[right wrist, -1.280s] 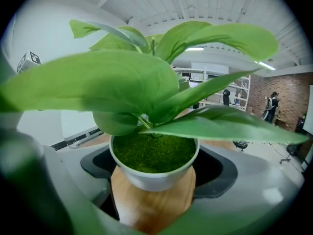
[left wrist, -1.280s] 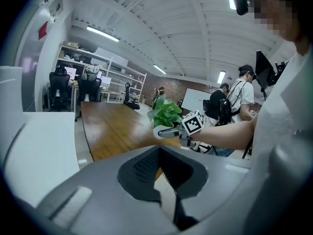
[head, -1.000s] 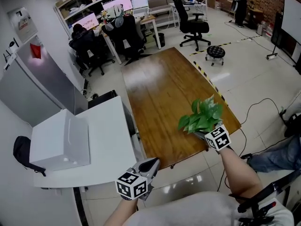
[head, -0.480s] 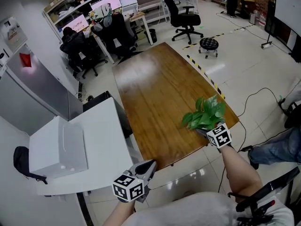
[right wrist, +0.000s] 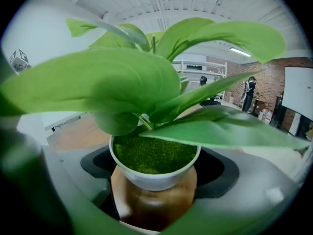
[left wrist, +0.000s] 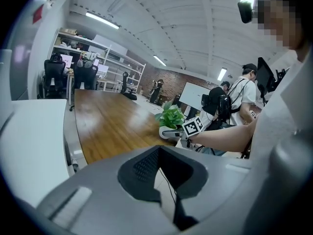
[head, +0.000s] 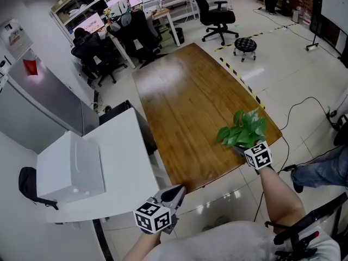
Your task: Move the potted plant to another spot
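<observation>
The potted plant (head: 243, 130) has broad green leaves and a small white pot (right wrist: 152, 177) topped with green moss. It is at the near right corner of the long wooden table (head: 185, 102). My right gripper (head: 243, 147) is shut on the pot, one jaw on each side (right wrist: 155, 161). The pot's base is right at the wood; contact cannot be told. The left gripper view shows the plant (left wrist: 171, 117) across the table. My left gripper (head: 175, 192) hangs off the table's near edge, shut and holding nothing (left wrist: 164, 180).
A white table (head: 125, 145) with a white box (head: 70, 165) stands at the left. Office chairs (head: 217, 10) and desks with monitors fill the far end. A stool (head: 244, 44), a floor cable and a seated person's legs (head: 321, 173) lie to the right.
My right gripper has sunk toward the table with the plant and shifted slightly toward the right corner. The left gripper has barely moved.
</observation>
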The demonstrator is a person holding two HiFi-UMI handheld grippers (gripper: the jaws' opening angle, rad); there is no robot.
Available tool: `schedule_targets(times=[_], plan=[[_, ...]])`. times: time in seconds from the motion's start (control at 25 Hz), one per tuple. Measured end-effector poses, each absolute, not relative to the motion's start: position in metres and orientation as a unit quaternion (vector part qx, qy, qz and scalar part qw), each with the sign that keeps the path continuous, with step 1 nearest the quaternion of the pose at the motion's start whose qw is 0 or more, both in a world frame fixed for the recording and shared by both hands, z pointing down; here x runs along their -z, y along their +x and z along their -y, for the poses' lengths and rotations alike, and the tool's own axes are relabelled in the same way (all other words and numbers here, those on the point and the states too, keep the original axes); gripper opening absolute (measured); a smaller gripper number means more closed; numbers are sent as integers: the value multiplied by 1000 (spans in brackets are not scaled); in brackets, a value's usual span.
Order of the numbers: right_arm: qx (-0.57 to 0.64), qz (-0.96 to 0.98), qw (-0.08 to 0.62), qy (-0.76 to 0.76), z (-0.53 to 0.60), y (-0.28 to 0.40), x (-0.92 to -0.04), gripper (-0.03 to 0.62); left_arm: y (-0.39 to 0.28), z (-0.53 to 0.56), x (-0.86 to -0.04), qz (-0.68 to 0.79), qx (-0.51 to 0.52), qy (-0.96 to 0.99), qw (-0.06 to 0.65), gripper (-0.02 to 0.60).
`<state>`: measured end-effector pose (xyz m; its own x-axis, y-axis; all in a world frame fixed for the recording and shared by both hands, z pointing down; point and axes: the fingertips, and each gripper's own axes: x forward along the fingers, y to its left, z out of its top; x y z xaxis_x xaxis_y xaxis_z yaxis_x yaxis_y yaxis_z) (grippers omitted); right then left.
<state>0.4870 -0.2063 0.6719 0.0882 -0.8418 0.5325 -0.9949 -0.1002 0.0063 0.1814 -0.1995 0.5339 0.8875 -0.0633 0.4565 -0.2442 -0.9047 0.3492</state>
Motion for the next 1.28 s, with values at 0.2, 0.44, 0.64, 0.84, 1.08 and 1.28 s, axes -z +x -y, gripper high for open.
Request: schedule_targets(times=[0.2, 0.44, 0.64, 0.84, 1.08, 1.28], plan=[[-205, 649, 165, 714, 203, 486, -664, 549, 168, 198, -526, 101, -216, 950, 203, -3], [-221, 653, 110, 716, 172, 482, -651, 597, 137, 202, -511, 148, -187, 952, 192, -3], [-252, 668, 54, 699, 114, 456, -628, 591, 112, 207, -507, 194, -153, 947, 206, -3], [-223, 723, 19, 653, 92, 409, -565, 467, 110, 188, -507, 196, -136, 948, 213, -3], [-165, 786, -76, 590, 85, 345, -488, 335, 120, 161, -502, 173, -128, 957, 197, -3], [-126, 808, -101, 567, 57, 295, -448, 173, 100, 116, -476, 156, -110, 968, 161, -3]])
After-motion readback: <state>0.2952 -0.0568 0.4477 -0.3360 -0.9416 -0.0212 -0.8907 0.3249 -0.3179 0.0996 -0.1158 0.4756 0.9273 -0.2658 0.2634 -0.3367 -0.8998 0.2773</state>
